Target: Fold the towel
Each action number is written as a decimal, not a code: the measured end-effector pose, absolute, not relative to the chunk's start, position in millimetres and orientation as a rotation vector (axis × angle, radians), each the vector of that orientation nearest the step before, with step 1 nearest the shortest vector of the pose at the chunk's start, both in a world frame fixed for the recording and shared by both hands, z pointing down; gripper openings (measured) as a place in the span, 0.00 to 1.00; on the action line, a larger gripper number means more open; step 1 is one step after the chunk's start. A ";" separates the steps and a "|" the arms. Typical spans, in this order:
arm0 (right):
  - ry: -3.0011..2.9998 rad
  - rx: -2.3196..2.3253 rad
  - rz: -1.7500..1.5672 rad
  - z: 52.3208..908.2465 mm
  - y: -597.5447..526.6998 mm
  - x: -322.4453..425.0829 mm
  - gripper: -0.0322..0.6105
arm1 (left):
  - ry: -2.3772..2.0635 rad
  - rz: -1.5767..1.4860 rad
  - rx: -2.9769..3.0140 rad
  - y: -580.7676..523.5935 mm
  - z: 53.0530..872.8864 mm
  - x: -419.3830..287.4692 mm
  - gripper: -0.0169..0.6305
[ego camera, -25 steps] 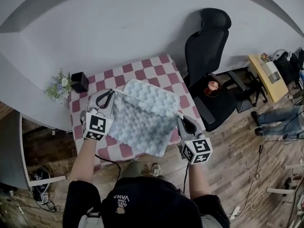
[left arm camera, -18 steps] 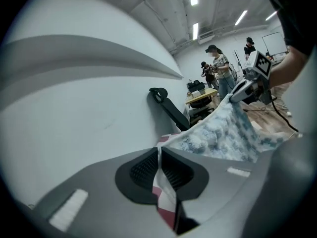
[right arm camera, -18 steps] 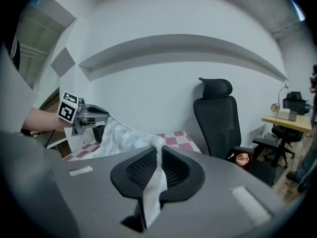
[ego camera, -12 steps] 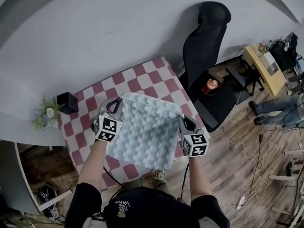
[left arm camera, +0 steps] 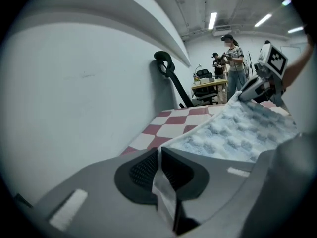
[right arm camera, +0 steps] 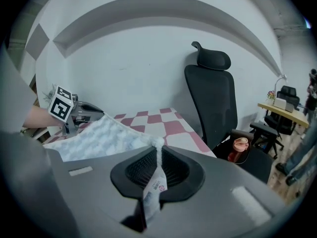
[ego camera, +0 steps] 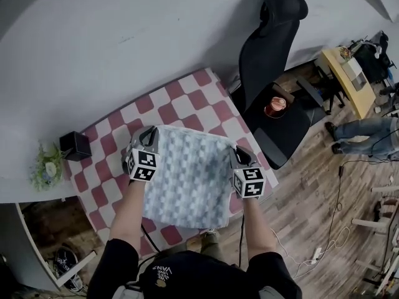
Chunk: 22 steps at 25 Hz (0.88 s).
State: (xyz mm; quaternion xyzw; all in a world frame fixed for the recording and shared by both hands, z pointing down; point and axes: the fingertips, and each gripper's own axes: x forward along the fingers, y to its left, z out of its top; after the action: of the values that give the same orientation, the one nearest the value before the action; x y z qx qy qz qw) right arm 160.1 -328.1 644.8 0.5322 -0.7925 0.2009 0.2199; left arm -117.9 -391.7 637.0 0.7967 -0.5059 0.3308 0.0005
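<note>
- Head view: pale blue-white, bumpy-textured fabric towel (ego camera: 187,176) is spread as one sheet over the red-and-white checked table (ego camera: 181,108), covering its near half. The near edge reaches the table's front edge.
- Left gripper (ego camera: 151,132) has the towel's far left corner and right gripper (ego camera: 235,152) the far right corner, both above the table's middle. The top edge is pulled taut between them.
- No crease or doubled layer is visible, so I judge that no finished fold shows yet.
- Left gripper view: jaws are clamped together on a thin bit of towel corner. The rest of the sheet runs off to the right, low over the table's checks.
- Right gripper view: jaws are pinched on the other corner. A small white care label (right arm camera: 154,187) hangs down between the pads, and the sheet stretches left over the table.
- Progress: early, probably the spread-and-lay stage. Left to do: set the sheet flat on the table, bring one edge over to the other, then repeat for a compact stack.
</note>
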 end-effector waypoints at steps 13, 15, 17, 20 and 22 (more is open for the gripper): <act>-2.027 1.719 0.695 654.8 -320.6 201.2 0.32 | -1.570 0.895 2.321 -384.8 659.3 -138.9 0.23; -2.018 1.786 0.719 644.2 -312.1 208.6 0.32 | -1.535 0.828 2.334 -381.4 654.9 -142.6 0.24; -2.012 1.836 0.735 635.3 -299.2 211.4 0.32 | -1.508 0.754 2.336 -378.8 652.8 -147.5 0.24; -2.008 1.873 0.737 623.5 -271.1 210.5 0.32 | -1.504 0.679 2.381 -374.4 636.6 -152.7 0.24; -2.015 1.883 0.729 614.9 -251.3 207.6 0.32 | -1.505 0.629 2.425 -371.1 618.9 -154.8 0.24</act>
State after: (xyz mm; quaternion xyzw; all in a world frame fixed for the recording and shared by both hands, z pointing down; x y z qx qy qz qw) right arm 207.6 -251.3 614.9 0.6533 -0.6989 0.2530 0.1440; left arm -154.8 -371.1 618.9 0.8248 -0.5119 0.2138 0.1093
